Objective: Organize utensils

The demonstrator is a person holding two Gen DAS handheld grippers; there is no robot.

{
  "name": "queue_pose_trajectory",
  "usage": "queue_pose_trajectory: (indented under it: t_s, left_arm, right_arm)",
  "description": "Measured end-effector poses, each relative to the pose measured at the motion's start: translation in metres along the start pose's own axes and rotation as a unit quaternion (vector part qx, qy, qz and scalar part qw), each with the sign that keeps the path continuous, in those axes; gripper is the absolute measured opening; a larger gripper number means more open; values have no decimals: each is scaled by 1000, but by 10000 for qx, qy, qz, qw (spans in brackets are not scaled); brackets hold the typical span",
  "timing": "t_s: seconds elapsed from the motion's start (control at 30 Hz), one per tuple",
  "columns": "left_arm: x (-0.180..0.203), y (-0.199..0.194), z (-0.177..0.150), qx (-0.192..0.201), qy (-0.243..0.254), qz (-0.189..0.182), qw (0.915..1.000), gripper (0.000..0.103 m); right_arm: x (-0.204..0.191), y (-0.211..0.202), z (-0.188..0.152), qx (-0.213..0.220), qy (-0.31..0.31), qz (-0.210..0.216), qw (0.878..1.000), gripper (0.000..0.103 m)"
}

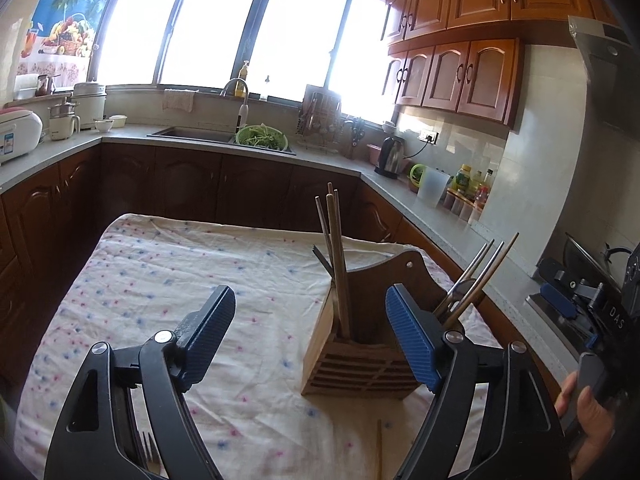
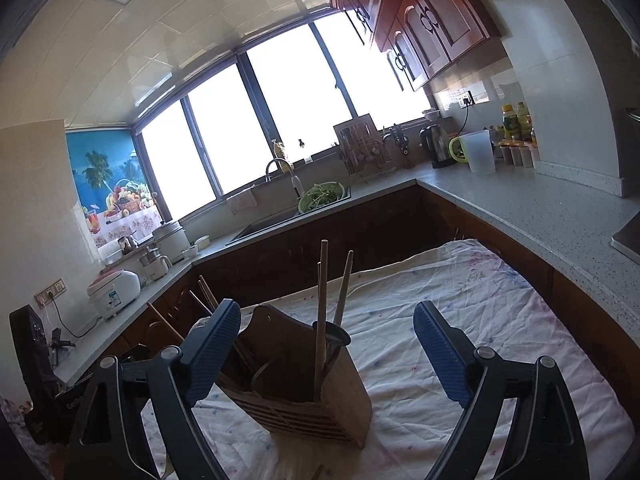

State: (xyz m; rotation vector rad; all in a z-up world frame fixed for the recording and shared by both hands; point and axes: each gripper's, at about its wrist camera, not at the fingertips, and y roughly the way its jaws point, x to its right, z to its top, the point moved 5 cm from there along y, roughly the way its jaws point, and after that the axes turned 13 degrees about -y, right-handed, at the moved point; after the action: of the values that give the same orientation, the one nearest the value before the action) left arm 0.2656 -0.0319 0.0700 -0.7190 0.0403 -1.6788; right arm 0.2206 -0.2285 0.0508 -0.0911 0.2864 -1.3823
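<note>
A wooden utensil holder (image 1: pixel 360 344) stands on the flower-print cloth (image 1: pixel 168 280), right of centre in the left wrist view. Wooden chopsticks (image 1: pixel 336 260) stand upright in it, and metal utensils (image 1: pixel 476 276) lean out of its right side. My left gripper (image 1: pixel 310 296) is open just short of the holder, with nothing between its pads. On the cloth near me lie a fork (image 1: pixel 149 452) and a single chopstick (image 1: pixel 379 448). In the right wrist view my right gripper (image 2: pixel 327 312) is open, with the holder (image 2: pixel 320 400) and its chopsticks (image 2: pixel 322 312) close ahead and untouched.
An L-shaped grey counter (image 1: pixel 420 208) runs behind and to the right of the table. It carries a sink with a green colander (image 1: pixel 262 138), a kettle (image 1: pixel 390 156), a white jug (image 1: pixel 432 192), bottles and a rice cooker (image 1: pixel 16 136). A hand (image 1: pixel 588 408) holds the other gripper at the right edge.
</note>
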Motion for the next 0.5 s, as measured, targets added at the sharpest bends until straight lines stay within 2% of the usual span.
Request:
queue_pose_trajectory:
  t_s: [0.5]
  left_arm:
    - [-17, -65, -28, 66, -108, 107, 9999, 89]
  right_arm:
    - [-25, -55, -26, 3, -208, 132, 9997, 98]
